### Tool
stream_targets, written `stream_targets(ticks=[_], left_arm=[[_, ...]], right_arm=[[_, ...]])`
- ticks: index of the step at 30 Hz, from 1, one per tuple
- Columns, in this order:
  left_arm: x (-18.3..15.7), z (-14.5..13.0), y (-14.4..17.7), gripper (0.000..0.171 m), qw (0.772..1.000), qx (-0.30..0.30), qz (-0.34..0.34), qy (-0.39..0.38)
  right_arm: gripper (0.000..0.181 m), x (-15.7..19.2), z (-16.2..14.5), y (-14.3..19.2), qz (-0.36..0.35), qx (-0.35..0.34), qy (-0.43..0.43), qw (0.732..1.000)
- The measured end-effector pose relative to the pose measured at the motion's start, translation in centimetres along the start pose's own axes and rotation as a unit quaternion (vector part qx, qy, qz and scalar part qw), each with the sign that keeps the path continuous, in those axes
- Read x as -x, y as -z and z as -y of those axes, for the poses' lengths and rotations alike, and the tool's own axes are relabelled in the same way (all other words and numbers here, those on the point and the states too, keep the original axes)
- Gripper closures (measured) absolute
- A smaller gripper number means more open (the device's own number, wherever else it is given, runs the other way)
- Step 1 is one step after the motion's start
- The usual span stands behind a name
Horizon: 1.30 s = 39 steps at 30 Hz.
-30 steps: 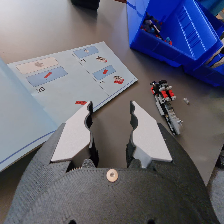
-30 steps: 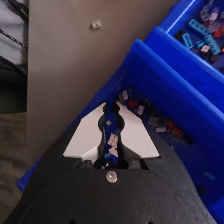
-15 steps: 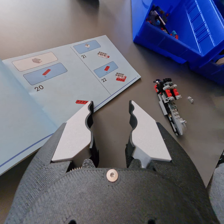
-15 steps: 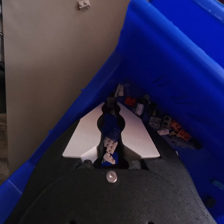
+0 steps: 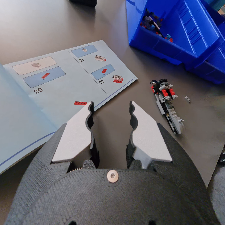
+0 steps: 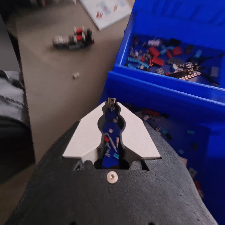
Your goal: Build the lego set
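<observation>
A part-built grey, black and red lego model (image 5: 166,104) lies on the dark table, right of my left gripper (image 5: 111,103), which is open and empty just above the table. It also shows blurred in the right wrist view (image 6: 74,39). A small grey piece (image 5: 187,99) lies right of the model, and shows in the right wrist view (image 6: 75,75). A red plate (image 5: 80,103) lies on the open instruction booklet (image 5: 54,85) by my left fingertip. My right gripper (image 6: 111,103) is shut on a small grey lego piece (image 6: 111,101), held over the near blue bin (image 6: 170,133).
Two blue bins (image 5: 182,36) with several loose pieces stand at the right, one behind the other (image 6: 176,58). The table's edge runs down the left of the right wrist view. A dark object (image 5: 82,1) sits at the far table edge.
My right gripper closed on a small grey piece inside the near bin and rose out with it, swinging toward the table. My left gripper stayed open, nearly still.
</observation>
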State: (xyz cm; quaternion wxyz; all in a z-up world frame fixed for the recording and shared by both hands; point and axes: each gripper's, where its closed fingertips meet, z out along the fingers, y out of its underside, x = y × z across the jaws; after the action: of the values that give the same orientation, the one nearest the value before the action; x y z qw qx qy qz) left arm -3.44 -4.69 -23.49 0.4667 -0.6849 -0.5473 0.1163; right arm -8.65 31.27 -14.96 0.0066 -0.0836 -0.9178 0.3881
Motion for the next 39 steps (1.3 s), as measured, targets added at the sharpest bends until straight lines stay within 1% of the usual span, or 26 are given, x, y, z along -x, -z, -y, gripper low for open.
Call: stream_targets(ticks=[3,4,6,8,10,12,15,18,20,22,25,31,36,39], left_arm=[[-0.1,0.2,0.2,0.112,1.0,-0.008,-0.006,-0.001],[-0.2,0.2,0.2,0.112,1.0,-0.01,-0.008,-0.001],[-0.3,0.2,0.2,0.112,1.0,-0.01,-0.011,-0.003],[-0.3,0.2,0.2,0.112,1.0,-0.009,-0.012,-0.005],[-0.4,0.2,0.2,0.112,1.0,-0.01,-0.011,-0.006],[-0.4,0.2,0.4,0.112,1.0,-0.014,-0.012,-0.006],[-0.5,0.3,0.7,0.112,1.0,-0.022,-0.018,0.0],[-0.6,0.3,0.8,0.112,0.999,-0.027,-0.025,0.006],[-0.6,0.3,0.8,0.112,0.999,-0.025,-0.028,0.008],[-0.6,0.3,0.7,0.112,0.999,-0.023,-0.03,0.009],[-0.5,0.3,0.7,0.112,0.999,-0.023,-0.03,0.01],[-0.2,0.3,0.7,0.112,1.0,-0.026,-0.014,0.006],[0.1,0.4,0.7,0.112,0.999,-0.031,0.012,0.002],[0.4,0.5,0.8,0.112,0.999,-0.033,0.029,-0.004]], right_arm=[[0.167,3.3,2.7,0.1,-0.005,-0.095,-0.074,0.993],[0.167,4.3,3.0,-0.5,-0.01,-0.113,-0.093,0.989],[0.168,5.8,3.1,-2.8,-0.032,-0.126,-0.119,0.984],[0.168,6.7,2.8,-5.6,-0.058,-0.124,-0.134,0.982],[0.168,7.5,2.6,-8.4,-0.068,-0.117,-0.148,0.98],[0.168,7.4,1.7,-10.7,-0.092,-0.095,-0.155,0.979],[0.168,6.9,0.1,-13.1,-0.127,-0.052,-0.148,0.979],[0.166,7.4,-0.5,-14.5,-0.116,-0.036,-0.147,0.982],[0.16,7.2,-0.5,-14.4,-0.12,-0.039,-0.144,0.982],[0.155,7.1,-0.1,-14.0,-0.113,-0.058,-0.147,0.981],[0.151,6.9,0.6,-12.7,-0.105,-0.11,-0.16,0.975],[0.15,5.6,1.3,-9.2,-0.127,-0.225,-0.213,0.942],[0.149,4.8,1.3,-6.9,-0.16,-0.283,-0.23,0.917],[0.148,4.4,1.3,-6.1,-0.168,-0.303,-0.24,0.907]])
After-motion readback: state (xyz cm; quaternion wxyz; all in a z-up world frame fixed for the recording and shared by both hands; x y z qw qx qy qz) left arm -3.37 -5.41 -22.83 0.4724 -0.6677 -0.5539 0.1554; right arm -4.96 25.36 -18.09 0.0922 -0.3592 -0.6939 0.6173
